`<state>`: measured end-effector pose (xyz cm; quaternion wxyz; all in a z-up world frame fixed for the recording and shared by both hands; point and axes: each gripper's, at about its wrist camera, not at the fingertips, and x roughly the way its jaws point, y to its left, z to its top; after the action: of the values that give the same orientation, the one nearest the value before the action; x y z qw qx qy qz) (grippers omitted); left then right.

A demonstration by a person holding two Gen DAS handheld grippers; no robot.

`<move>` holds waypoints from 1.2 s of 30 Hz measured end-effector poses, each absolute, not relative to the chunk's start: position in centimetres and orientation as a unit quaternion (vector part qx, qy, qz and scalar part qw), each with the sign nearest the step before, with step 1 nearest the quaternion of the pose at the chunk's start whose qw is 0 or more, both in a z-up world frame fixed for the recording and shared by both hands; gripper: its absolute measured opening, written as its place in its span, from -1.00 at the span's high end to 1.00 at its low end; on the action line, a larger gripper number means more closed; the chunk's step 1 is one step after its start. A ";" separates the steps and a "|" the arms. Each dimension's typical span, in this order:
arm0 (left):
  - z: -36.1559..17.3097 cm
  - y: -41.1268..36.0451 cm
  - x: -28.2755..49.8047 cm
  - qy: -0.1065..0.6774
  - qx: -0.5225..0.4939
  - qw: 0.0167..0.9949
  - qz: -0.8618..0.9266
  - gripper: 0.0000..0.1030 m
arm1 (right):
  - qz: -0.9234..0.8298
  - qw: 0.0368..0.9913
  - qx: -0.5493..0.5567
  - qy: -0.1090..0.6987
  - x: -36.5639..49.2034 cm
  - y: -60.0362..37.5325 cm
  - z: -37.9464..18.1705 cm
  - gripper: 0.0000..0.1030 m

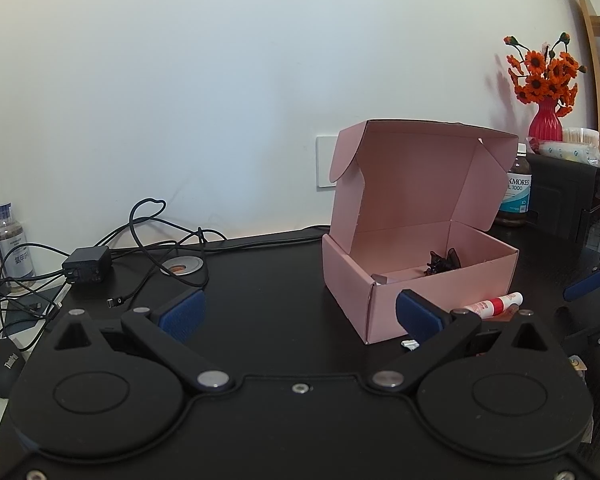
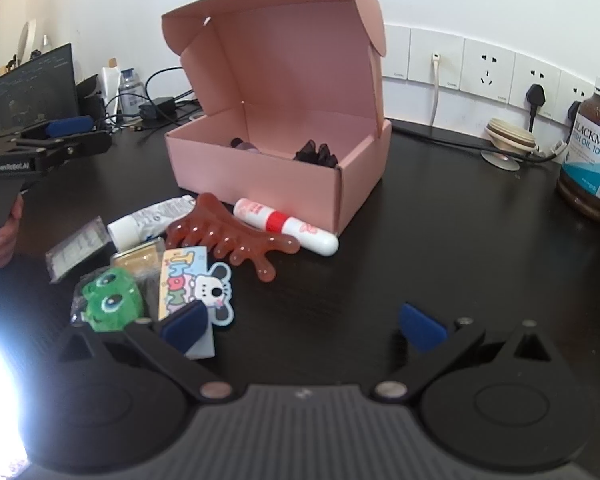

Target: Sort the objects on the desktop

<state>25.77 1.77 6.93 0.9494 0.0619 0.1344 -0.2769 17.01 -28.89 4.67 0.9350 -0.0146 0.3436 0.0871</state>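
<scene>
Box [image 2: 260,176], pink, lid up, is sitting mid-desk, already holding a dark hair tie [image 2: 316,154]; comb [image 2: 236,232], red-white tube [image 2: 286,226] and sticker [image 2: 198,280] are lying before it. We are holding left gripper [image 1: 300,312] and right gripper [image 2: 304,326] spread, empty. Risk, we judge: pads nudging neighbours in the crowded pile.

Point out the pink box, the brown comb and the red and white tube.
pink box [image 2: 256,176], right wrist view, on its front wall.
brown comb [image 2: 220,232], right wrist view, on its spine.
red and white tube [image 2: 284,226], right wrist view, on its middle.
</scene>
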 end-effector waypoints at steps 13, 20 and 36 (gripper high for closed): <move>6.9 1.8 25.8 0.134 0.062 0.950 -0.276 -1.00 | 0.088 0.935 -0.019 0.343 17.0 -28.7 4.6 -0.99; 6.9 1.8 25.7 0.134 0.063 0.950 -0.276 -1.00 | 0.088 0.933 -0.014 0.349 17.1 -28.8 4.6 -0.99; 6.9 1.7 25.7 0.134 0.064 0.949 -0.277 -1.00 | 0.089 0.932 -0.013 0.351 17.2 -28.9 4.5 -0.99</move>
<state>25.73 1.68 6.92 0.9494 0.0636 0.1337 -0.2771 17.16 -28.85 4.51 0.9319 -0.0127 0.3513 0.0890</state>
